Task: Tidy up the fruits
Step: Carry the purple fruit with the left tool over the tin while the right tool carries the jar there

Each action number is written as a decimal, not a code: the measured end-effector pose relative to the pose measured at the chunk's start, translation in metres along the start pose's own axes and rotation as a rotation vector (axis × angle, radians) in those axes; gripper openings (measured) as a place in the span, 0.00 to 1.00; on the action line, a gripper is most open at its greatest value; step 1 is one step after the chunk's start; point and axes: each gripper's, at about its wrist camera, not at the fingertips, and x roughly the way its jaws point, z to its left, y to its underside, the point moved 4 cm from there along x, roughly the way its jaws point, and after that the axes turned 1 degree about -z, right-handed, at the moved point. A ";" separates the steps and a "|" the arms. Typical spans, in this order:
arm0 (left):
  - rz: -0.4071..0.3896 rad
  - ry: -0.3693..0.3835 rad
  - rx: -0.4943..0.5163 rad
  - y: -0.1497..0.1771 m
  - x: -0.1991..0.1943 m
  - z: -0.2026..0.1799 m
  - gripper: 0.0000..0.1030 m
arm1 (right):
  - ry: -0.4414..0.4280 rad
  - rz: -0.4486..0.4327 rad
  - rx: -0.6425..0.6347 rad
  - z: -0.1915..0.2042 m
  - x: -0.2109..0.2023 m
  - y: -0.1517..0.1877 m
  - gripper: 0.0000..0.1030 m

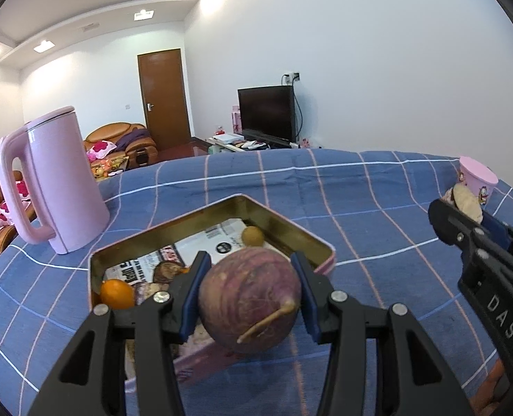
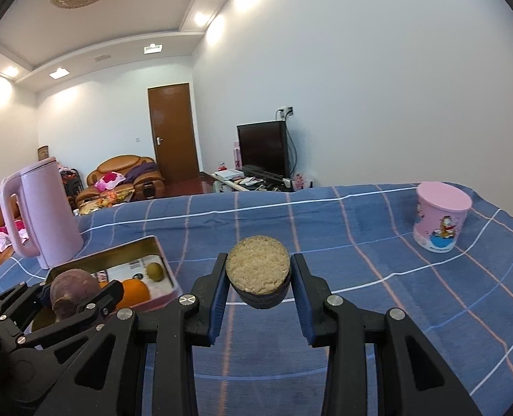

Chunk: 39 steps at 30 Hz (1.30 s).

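My left gripper (image 1: 250,294) is shut on a round purple fruit (image 1: 250,298) with a tan stem, held over the near edge of an open pink tin (image 1: 291,225). The tin holds an orange (image 1: 116,293), a small yellow-green fruit (image 1: 253,236), a brown fruit (image 1: 168,272) and printed paper. My right gripper (image 2: 259,279) is shut on a dark round piece with a pale grainy top (image 2: 259,270), held above the blue checked cloth. The right wrist view shows the left gripper with the purple fruit (image 2: 72,291) beside the tin (image 2: 117,253).
A pink kettle (image 1: 53,180) stands left of the tin on the blue checked tablecloth (image 1: 360,201). A pink cartoon cup (image 2: 441,220) stands at the far right. A TV, a door and sofas lie beyond the table's far edge.
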 end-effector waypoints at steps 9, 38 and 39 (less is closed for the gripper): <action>0.010 -0.031 -0.027 -0.001 0.008 0.030 0.48 | -0.063 0.007 -0.033 0.037 0.011 0.000 0.36; 0.061 -0.125 -0.132 -0.006 0.037 0.091 0.48 | -0.149 0.080 -0.054 0.097 0.072 -0.007 0.36; 0.066 -0.130 -0.136 -0.006 0.038 0.093 0.48 | -0.154 0.088 -0.059 0.099 0.075 -0.007 0.36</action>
